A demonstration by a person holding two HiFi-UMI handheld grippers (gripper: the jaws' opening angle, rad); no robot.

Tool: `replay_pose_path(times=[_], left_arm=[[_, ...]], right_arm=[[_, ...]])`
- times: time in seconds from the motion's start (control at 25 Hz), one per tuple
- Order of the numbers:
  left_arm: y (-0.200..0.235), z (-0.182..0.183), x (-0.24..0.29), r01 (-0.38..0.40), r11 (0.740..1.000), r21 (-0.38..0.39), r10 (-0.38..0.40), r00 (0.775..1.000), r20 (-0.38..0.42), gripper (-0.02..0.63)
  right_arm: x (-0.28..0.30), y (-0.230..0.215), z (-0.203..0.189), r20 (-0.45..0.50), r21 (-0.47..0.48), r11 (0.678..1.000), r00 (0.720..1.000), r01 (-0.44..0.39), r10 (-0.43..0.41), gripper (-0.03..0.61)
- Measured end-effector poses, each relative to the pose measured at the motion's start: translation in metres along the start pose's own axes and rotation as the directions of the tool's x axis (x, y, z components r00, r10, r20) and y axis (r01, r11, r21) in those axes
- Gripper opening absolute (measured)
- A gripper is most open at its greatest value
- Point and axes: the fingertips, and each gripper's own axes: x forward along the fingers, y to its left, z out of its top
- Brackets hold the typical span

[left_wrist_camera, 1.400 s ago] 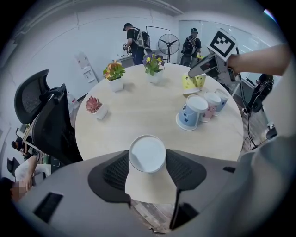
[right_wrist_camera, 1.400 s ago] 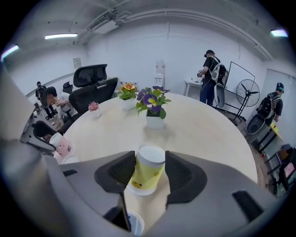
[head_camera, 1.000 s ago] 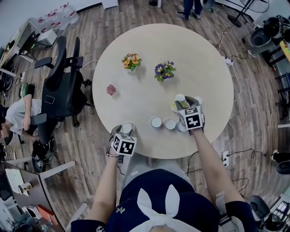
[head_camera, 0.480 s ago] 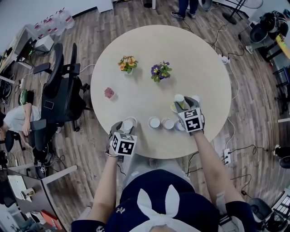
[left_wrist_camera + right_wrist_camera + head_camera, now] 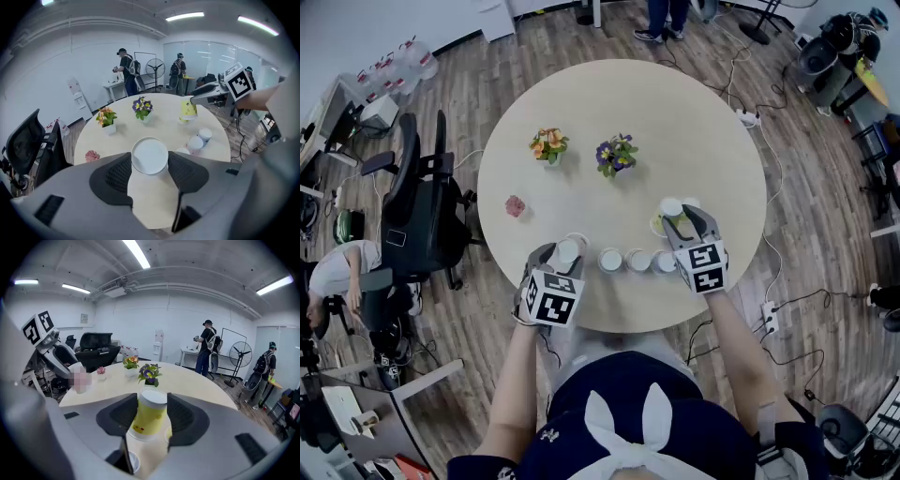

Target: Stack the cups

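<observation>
The left gripper (image 5: 150,161) is grey with black mesh-patterned pads, and its cube bears black-and-white square markers; the right gripper (image 5: 150,404) matches it. The white cup (image 5: 149,154) is plain. The yellow cup (image 5: 148,420) has a white bottom and small red and dark marks near its rim. The round table (image 5: 703,122) is pale beige. The orange-flowered plant (image 5: 547,144) mixes in yellow, the purple-flowered plant (image 5: 616,154) has green leaves, and the small flower (image 5: 516,205) is pink. The office chair (image 5: 422,211) is black. The plank floor (image 5: 806,216) is grey-brown.

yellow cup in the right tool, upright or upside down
Upside down: the yellow cup shows its narrow, closed white end on top and flares wider toward the bottom, between the right tool's pads.
</observation>
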Motion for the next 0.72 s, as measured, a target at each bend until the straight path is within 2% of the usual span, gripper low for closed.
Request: replay_pose_path(times=[0.28,0.72], left_arm=[[-0.021,0.024,0.001,0.056,0.997,0.046,-0.058,0.998,0.034,0.255],[-0.035,0.033,0.005,0.088,0.993,0.072,-0.091,0.995,0.037,0.255]], right_arm=[[-0.037,0.001,0.008,0.066,0.005,1.0,0.997,0.029,-0.029,0.204],[-0.061,0.04,-0.01,0.053,0.003,1.0,0.999,-0.009,0.008,0.204]])
